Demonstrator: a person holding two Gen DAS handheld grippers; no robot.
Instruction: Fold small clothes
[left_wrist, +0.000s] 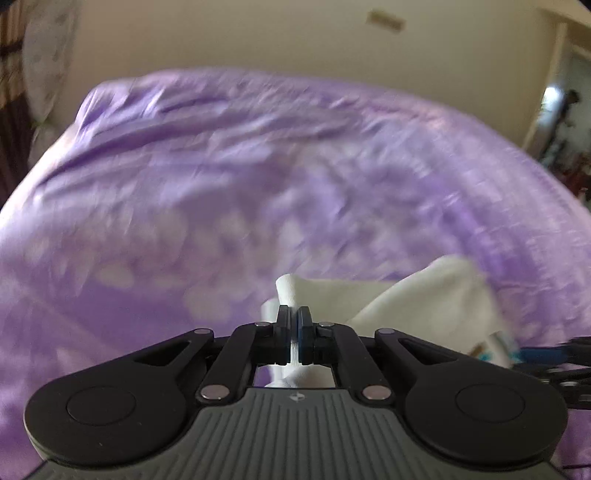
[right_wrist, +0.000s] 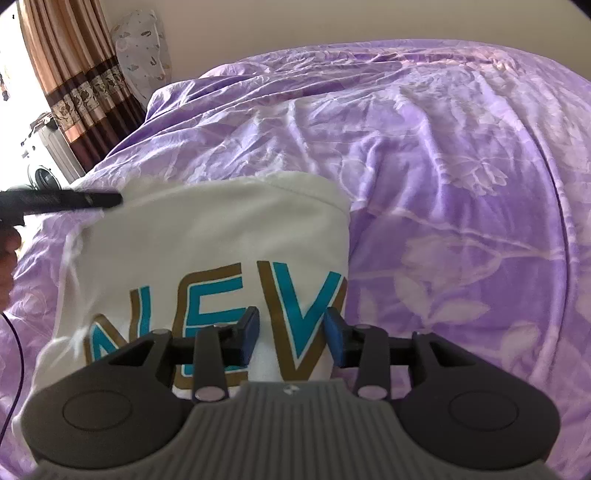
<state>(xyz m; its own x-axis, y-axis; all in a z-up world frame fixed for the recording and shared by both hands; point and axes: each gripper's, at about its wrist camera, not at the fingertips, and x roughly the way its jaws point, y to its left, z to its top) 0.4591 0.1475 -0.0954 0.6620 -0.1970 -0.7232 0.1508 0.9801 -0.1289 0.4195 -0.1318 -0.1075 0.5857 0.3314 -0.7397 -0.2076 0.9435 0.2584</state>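
Now left claw (left_wrist: 294, 325) pinches white shirt (right_wrist: 207, 236) on purple bedspread (right_wrist: 443, 184); right claw (right_wrist: 291, 332) released, curtain (right_wrist: 70, 74) behind.

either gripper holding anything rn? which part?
Left hand-held gripper is shut on a bunched edge of the white shirt; which edge can't be told. Right hand-held gripper is open over the print, holding nothing.

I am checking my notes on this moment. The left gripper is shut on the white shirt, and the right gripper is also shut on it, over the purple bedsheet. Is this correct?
Not quite. The right gripper is open: the right wrist view shows its jaws apart above the white shirt, gripping nothing. The left gripper is indeed shut on the shirt, over the purple bedsheet.
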